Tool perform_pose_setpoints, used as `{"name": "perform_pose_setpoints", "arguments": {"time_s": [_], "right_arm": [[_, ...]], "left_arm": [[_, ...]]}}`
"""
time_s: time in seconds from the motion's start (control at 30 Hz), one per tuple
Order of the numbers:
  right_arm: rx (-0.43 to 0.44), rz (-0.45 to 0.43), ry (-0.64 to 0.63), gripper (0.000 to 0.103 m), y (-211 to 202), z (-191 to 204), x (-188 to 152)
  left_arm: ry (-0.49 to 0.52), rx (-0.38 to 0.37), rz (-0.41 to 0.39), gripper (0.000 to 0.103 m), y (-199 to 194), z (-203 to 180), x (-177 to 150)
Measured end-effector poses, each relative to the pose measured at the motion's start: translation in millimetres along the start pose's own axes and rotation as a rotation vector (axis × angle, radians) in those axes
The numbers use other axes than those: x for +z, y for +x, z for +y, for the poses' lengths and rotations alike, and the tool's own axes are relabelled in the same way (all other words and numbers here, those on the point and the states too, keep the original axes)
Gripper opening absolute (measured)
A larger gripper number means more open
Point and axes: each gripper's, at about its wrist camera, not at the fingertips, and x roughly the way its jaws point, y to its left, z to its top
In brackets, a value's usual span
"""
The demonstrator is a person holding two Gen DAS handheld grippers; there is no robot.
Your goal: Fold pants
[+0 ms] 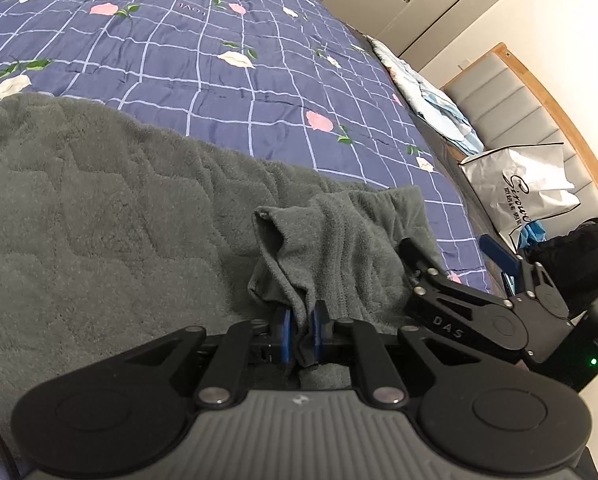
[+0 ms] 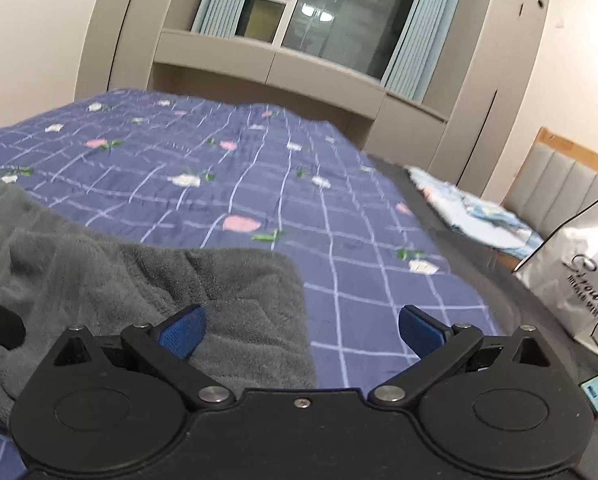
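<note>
The grey fleece pants point(image 1: 99, 208) lie spread over the purple checked bedspread point(image 1: 219, 60). My left gripper point(image 1: 302, 330) is shut on a bunched fold of the pants near their right edge, cloth pinched between the blue pads. My right gripper point(image 1: 451, 254) shows at the right in the left wrist view, beside the same edge. In the right wrist view the right gripper point(image 2: 301, 330) is open and empty, its left pad point(image 2: 183, 334) over the pants' corner point(image 2: 239, 304), its right pad over the bedspread point(image 2: 259, 168).
A white shopping bag point(image 1: 523, 192) and a black bag point(image 1: 579, 256) stand at the right by the padded headboard point(image 1: 515, 100). Light blue folded bedding point(image 2: 471, 212) lies at the bed's right edge. Cabinets and a window point(image 2: 331, 12) are beyond the bed.
</note>
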Motion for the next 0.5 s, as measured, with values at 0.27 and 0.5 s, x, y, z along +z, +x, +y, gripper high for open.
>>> {"name": "perform_pose_setpoints", "arguments": {"time_s": [0.27,0.5], "right_arm": [[-0.003,0.042,0.017,0.102,8.5,0.0,-7.6],[0.012,0.007,-0.019,0.102,-12.4,11.5,-1.7]], "left_arm": [[0.002,0.01,0.012,0.011,1.8,-0.7,1.0],[0.056,0.005,-0.027,0.009,-15.7,-11.8,3.2]]}}
